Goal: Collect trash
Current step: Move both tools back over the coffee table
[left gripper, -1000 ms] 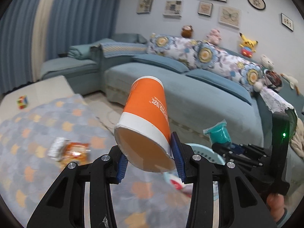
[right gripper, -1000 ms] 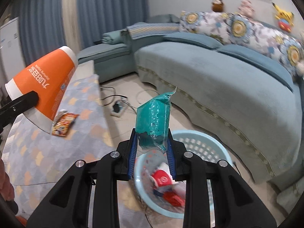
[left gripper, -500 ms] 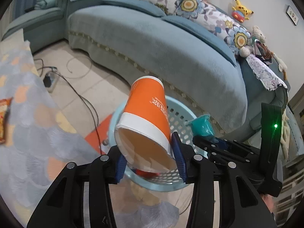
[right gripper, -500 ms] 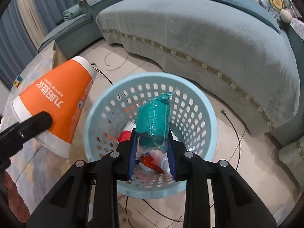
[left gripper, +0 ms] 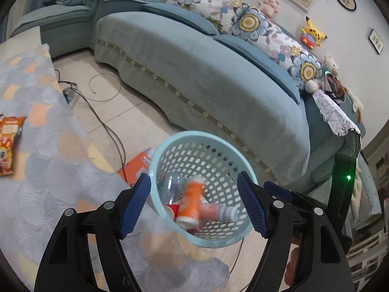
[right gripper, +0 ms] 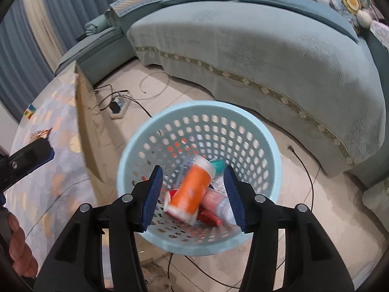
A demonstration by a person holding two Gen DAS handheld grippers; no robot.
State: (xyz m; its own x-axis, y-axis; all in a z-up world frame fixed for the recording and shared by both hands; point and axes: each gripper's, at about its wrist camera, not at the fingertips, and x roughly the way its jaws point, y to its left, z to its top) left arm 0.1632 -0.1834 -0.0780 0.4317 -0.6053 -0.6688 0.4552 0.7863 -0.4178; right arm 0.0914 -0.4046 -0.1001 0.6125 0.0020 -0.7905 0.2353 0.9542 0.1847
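1. We hold both claws over the pale blue perforated basket [left gripper: 170,223], which stands on the floor just beside the cloth-covered bench [left gripper: 48,170] and near the sofa [left gripper: 206,77].
2. Our left claw [left gripper: 194,205] is spreading its jaws with nothing between them; only the basket shows through the gap.
3. Our right claw [right gripper: 193,196] is also spreading, and it too grips nothing.
4. The orange paper cup [right gripper: 190,191] lies tilted inside the basket, blurred, on top of other rubbish.
5. The teal packet [right gripper: 217,164] peeks out just behind the cup's rim, also inside the basket.
6. A plastic bottle [left gripper: 218,213] and red scraps lie beneath them, so several items are already collected.
7. Left to do, as we judge it: an orange snack wrapper [left gripper: 9,146] lies on the bench, well apart from the basket.
8. A small coloured cube [right gripper: 28,111] sits at the far end of the bench; we cannot tell whether it counts as trash.
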